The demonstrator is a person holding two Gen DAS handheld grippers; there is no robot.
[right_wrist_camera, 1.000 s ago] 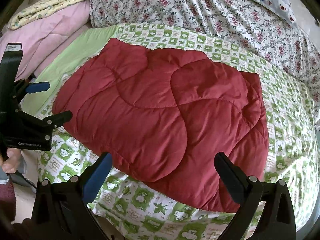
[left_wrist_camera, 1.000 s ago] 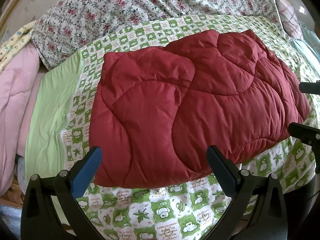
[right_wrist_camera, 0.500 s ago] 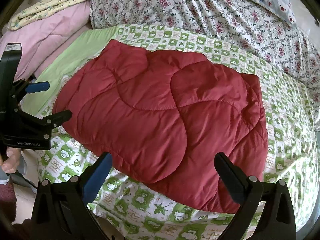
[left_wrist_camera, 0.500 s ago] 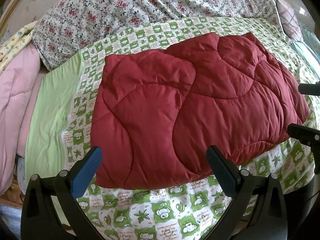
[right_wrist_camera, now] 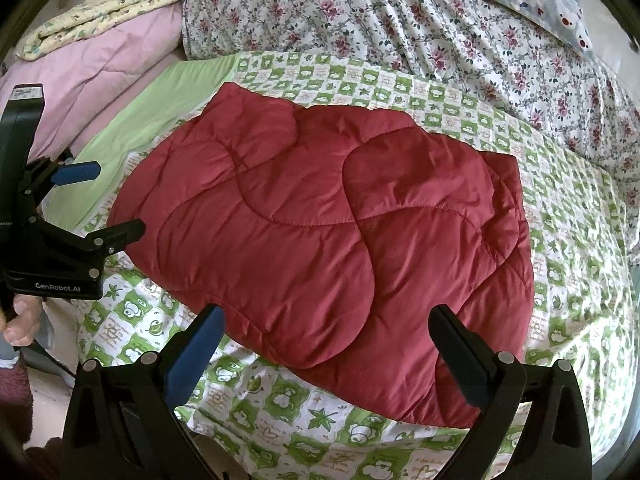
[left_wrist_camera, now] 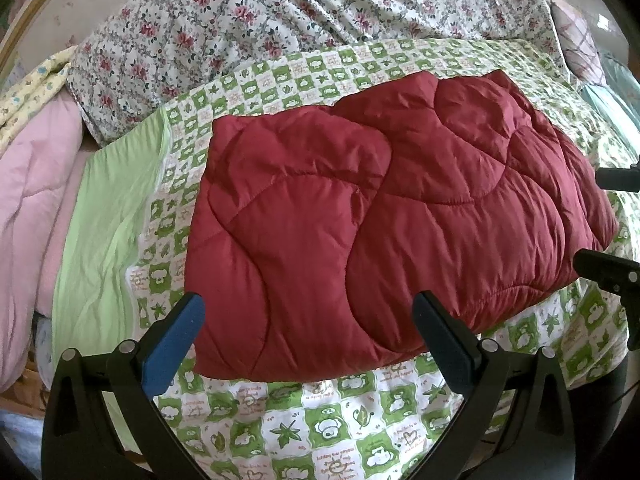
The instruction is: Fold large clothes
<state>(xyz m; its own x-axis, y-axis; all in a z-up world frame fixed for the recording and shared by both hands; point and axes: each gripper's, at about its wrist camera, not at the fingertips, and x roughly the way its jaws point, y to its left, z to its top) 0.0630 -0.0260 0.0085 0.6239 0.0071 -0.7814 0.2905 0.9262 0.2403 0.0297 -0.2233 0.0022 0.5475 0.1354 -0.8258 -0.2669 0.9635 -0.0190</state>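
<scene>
A bed [right_wrist_camera: 580, 216] under a green checked sheet carries floral bedding [right_wrist_camera: 440, 20] and pink quilts [left_wrist_camera: 28, 208] in daylight.

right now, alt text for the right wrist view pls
A folded red quilted jacket lies flat on a green-checked sheet. The open right claw hovers at its near edge, gripping nothing; the left claw, also open, is at the far left.
</scene>
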